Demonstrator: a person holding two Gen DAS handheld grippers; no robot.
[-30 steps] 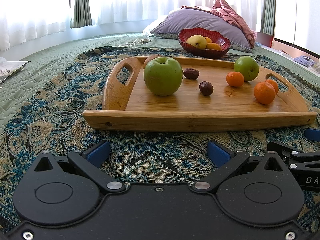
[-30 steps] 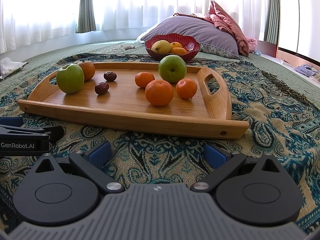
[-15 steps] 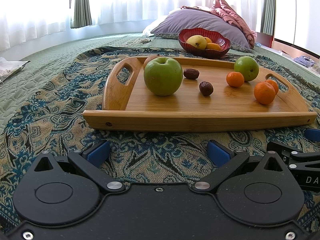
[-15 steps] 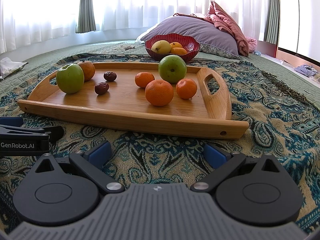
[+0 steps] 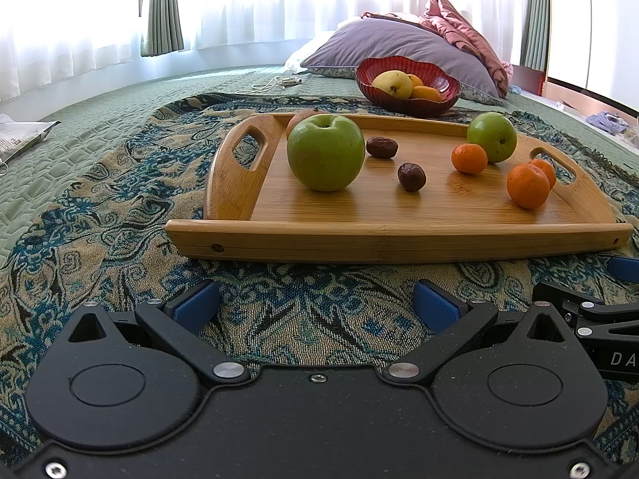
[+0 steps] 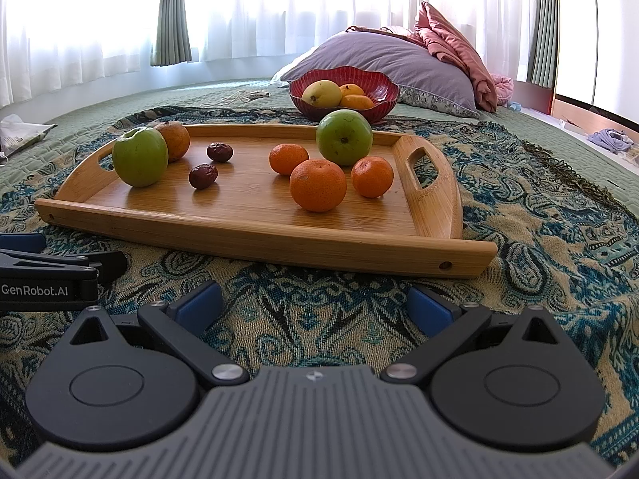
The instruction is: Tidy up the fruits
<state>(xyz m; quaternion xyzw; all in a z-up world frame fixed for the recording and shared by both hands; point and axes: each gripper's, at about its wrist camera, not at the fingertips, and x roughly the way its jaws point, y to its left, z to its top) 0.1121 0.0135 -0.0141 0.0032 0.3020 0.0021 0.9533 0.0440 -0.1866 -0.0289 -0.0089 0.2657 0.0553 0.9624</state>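
Both tools rest low on the patterned throw (image 6: 539,215) spread over the bed, side by side and just short of the near rail of the bamboo tray (image 5: 399,239). The left tool (image 5: 315,303) is released, its blue pads spread wide with only cloth between them; the right tool (image 6: 313,305) is likewise spread and grasps nothing. Set this way, each has the whole tray ahead of it and a free reach.

The fruit lies loose on the tray. Straight ahead of the left tool sits a large green apple (image 5: 325,151), with a brownish round fruit (image 6: 173,139) touching it behind. Two dried dates (image 5: 411,176) lie a little apart toward the middle. Ahead of the right tool are three mandarins (image 6: 317,184) near a second green apple (image 6: 344,136). Like kinds sit loosely near each other but not neatly grouped.

Beyond the tray's far rail stands a red scalloped bowl (image 6: 383,92) holding a yellow pear-like fruit and some orange ones, which probably serves as the gathering place. This layout would fit either sorting onto the tray or clearing it into the bowl.
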